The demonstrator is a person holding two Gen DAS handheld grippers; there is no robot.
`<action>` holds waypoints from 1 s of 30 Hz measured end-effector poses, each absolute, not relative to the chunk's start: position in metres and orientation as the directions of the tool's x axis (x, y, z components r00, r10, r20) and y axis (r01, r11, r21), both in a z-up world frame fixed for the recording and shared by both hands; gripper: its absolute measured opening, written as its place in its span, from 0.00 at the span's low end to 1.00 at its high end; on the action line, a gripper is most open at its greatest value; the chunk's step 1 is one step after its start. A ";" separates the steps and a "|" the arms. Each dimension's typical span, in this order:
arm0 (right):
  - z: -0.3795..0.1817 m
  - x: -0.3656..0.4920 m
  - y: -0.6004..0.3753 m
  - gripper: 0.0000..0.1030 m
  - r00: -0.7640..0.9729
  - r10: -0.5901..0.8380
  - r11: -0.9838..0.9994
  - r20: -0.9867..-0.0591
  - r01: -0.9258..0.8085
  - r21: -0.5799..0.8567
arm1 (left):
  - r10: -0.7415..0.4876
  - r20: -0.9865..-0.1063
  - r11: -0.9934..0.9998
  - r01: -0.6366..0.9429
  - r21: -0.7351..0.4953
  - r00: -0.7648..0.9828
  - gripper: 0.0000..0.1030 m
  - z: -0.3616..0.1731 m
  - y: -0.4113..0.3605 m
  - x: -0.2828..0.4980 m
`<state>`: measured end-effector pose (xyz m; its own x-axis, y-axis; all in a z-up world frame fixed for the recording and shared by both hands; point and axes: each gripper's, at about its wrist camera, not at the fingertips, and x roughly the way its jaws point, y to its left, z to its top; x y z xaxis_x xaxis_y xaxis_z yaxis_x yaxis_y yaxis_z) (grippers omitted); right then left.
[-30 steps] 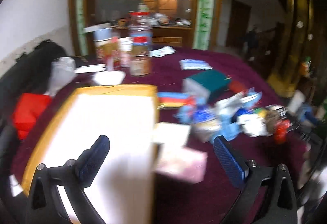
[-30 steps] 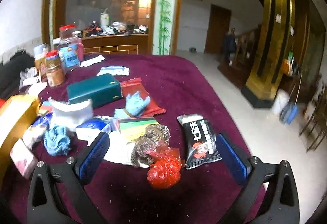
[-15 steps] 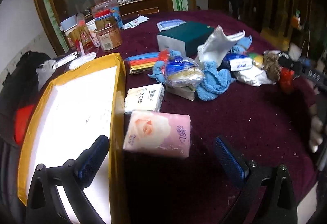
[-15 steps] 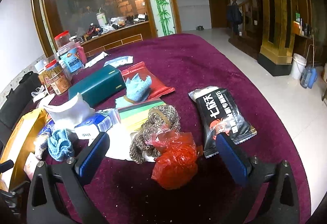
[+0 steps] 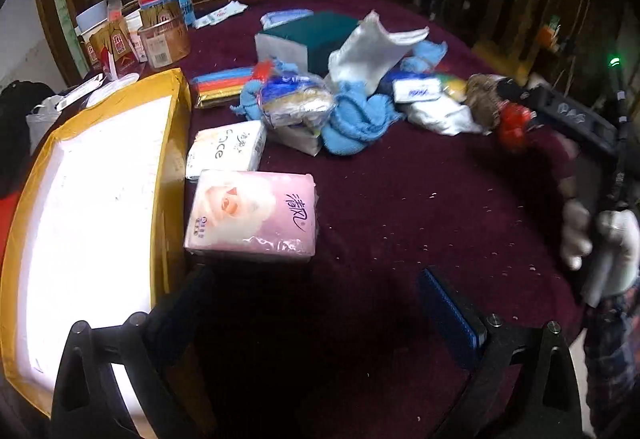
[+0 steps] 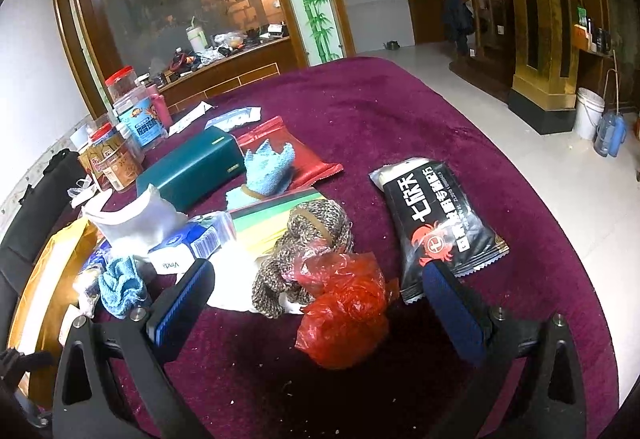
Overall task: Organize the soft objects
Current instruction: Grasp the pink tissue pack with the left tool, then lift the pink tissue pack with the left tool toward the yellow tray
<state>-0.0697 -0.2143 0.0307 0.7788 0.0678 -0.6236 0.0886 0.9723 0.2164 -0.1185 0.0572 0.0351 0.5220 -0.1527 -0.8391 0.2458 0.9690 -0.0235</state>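
Left claw (image 5: 316, 303) hangs open and empty over the maroon cloth-covered bench (image 5: 400, 207), its fingers wide on either side of a pink plastic-wrapped tissue pack (image 5: 252, 217) lying just beside the yellow-rimmed shallow box (image 5: 172, 143). Right claw (image 6: 316, 303), likewise spread and empty, hovers above a crumpled red plastic bag (image 6: 344, 311) touching a brown knitted bundle (image 6: 304, 243).

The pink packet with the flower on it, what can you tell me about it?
The pink plastic-wrapped tissue packet is a soft, rectangular pack with a pale rose picture and dark writing on its shiny wrapper. It lies flat on the dark red tablecloth, right beside the yellow-rimmed box. A white tissue packet sits just behind it. The open left gripper is just in front, not touching it.
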 end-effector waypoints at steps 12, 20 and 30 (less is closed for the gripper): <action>0.031 -0.072 -0.215 1.00 0.782 0.080 0.968 -0.618 0.087 0.235 | -0.502 -0.742 0.827 0.497 -0.263 0.444 0.99 0.050 0.028 -0.103; 0.029 -0.070 -0.214 1.00 0.772 0.104 0.966 -0.627 0.071 0.248 | -0.230 -0.777 0.923 0.385 0.017 0.586 0.99 0.049 0.040 -0.083; 0.027 -0.070 -0.218 1.00 0.765 0.114 0.961 -0.634 0.077 0.267 | -0.097 -0.889 0.831 0.528 0.176 0.448 0.99 0.008 0.017 -0.049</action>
